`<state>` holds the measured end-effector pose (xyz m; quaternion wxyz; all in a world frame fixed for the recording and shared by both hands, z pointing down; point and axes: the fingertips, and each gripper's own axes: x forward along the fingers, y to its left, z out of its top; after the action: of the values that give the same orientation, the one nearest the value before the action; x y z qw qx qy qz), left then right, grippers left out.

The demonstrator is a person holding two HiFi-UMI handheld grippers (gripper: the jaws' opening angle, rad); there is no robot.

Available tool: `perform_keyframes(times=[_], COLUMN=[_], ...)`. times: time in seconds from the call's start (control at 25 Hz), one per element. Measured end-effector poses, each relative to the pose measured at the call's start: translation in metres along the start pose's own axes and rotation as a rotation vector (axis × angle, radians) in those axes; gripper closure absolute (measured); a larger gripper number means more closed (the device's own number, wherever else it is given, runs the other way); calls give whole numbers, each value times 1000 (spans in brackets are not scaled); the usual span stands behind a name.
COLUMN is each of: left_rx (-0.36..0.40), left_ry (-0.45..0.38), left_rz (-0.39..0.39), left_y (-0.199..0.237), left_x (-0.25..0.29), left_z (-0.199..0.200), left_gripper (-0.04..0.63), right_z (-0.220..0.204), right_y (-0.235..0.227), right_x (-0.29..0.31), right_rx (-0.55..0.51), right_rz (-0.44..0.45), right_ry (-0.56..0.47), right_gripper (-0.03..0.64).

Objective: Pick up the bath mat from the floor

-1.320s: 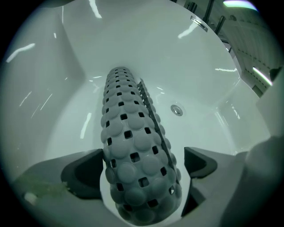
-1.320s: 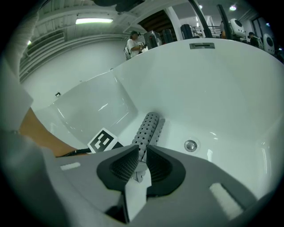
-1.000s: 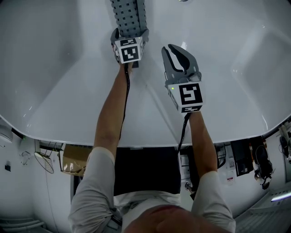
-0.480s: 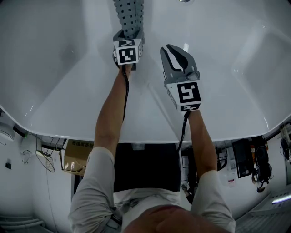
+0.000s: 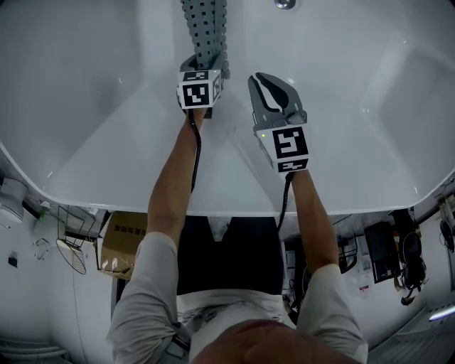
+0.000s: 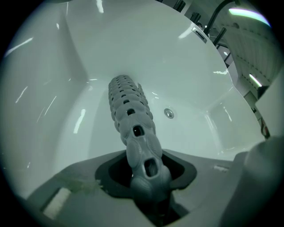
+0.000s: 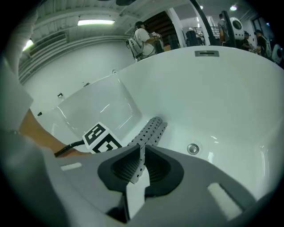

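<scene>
The grey perforated bath mat [image 5: 202, 25] lies folded into a narrow strip on the bottom of a white bathtub [image 5: 106, 128]. My left gripper [image 5: 204, 62] is shut on its near end. Its jaws have just been closing, with the mat between them. In the left gripper view the bunched mat [image 6: 128, 111] runs from the left gripper [image 6: 148, 175] away along the tub bottom. My right gripper [image 5: 266, 79] hovers to the right of the mat, jaws together and holding nothing. In the right gripper view the mat [image 7: 151, 131] shows beyond the right gripper [image 7: 142, 153].
A round drain [image 5: 284, 3] sits in the tub bottom right of the mat, also visible as the drain [image 6: 168, 113] and the drain [image 7: 192, 148]. The tub's rim [image 5: 234, 212] crosses in front of the person. A cardboard box [image 5: 121, 245] stands outside the tub. People [image 7: 144, 37] stand far behind.
The left jaws closed onto the mat's near end, and it bunched narrower. Both grippers rose a little; the right one stayed shut and empty.
</scene>
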<state>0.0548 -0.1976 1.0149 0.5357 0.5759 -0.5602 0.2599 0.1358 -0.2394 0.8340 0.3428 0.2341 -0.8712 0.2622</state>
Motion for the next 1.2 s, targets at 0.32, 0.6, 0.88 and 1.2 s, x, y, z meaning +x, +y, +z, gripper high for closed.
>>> perform_keyframes(times=[0.32,0.6,0.88,1.2], left_rx=[49,93,128,188], left_ry=[-6,-29,-52,-112], left_rz=[-29,-43,-60,-83], left_y=[-2,-6,-14,-36], left_x=[-15,-34,-35,-94], left_z=[3,12,36,56], left_gripper=[440,442,446,448], right_z=[6,8,17,42], right_y=[6,22,13,31], right_x=[-5,-12,-13,-51], right_rx=[-14,-12,-17,-27], right_rz=[-17,-25,-44,-70], right_ry=[-31,-52,-72,-106], right_gripper=[612,614,614,614])
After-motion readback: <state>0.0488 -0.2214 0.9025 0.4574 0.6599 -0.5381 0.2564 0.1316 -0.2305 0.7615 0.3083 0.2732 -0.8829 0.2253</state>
